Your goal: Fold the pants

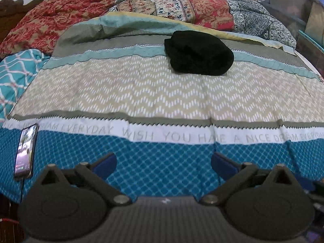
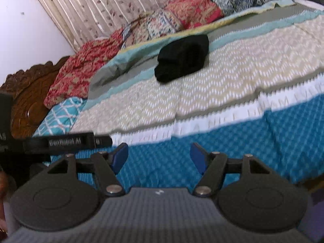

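Note:
Black pants (image 1: 199,53) lie folded into a compact bundle on the patterned bedspread (image 1: 141,93), toward the far side of the bed. They also show in the right wrist view (image 2: 182,57). My left gripper (image 1: 164,162) is open and empty, held over the blue near edge of the bed, well short of the pants. My right gripper (image 2: 159,159) is open and empty, also over the near blue strip, tilted, far from the pants. The left gripper's black body (image 2: 60,141) shows at the left of the right wrist view.
A phone (image 1: 26,150) with a lit screen lies on the near left of the bed, cable attached. Crumpled red and patterned quilts (image 1: 151,6) pile along the far side. A carved wooden headboard (image 2: 30,97) stands left. Storage boxes (image 1: 299,4) are at the right.

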Available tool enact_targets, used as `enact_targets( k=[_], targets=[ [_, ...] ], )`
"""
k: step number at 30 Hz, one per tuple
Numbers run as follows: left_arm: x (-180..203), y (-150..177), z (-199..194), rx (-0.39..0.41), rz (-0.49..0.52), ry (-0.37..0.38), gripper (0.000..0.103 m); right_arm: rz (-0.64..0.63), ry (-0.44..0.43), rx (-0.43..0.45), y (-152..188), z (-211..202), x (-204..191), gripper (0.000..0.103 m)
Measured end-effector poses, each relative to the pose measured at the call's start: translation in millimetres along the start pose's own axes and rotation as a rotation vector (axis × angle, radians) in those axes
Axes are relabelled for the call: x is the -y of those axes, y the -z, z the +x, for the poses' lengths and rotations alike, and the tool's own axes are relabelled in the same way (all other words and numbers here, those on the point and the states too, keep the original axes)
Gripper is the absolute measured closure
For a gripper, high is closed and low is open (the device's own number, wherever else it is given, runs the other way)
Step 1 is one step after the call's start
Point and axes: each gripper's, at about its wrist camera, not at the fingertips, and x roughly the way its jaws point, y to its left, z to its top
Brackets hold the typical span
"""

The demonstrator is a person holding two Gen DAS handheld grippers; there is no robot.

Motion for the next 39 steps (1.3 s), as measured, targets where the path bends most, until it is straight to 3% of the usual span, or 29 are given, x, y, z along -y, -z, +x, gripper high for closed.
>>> enact_targets(
  k=[13,22,30,35,39],
  targets=[
    [4.0,17.7,-4.7,-0.004,0.044,0.002,0.000,0.020,0.014,-0.005,10.5,-4.0,-2.8,0.023],
    [1.7,22.4,17.4,-0.087,0.026,-0.030,0.000,0.047,0.047,-0.018,12.9,3.4,4.7,0.017],
    [4.6,26.6,32.9,-0.133,0.036,-0.088,0.000,0.090,0.134,-0.068,14.9,18.3,13.3,0.016],
    [1.7,23.8,31.2,-0.123,0.022,-0.092,0.000,0.091,0.135,-0.075,16.3,18.0,15.2,0.016],
    [0.3,20.1,20.7,-0.038,0.025,-0.095,0.000,0.111,0.133,-0.087,18.0,17.5,19.1,0.016]
  ],
)
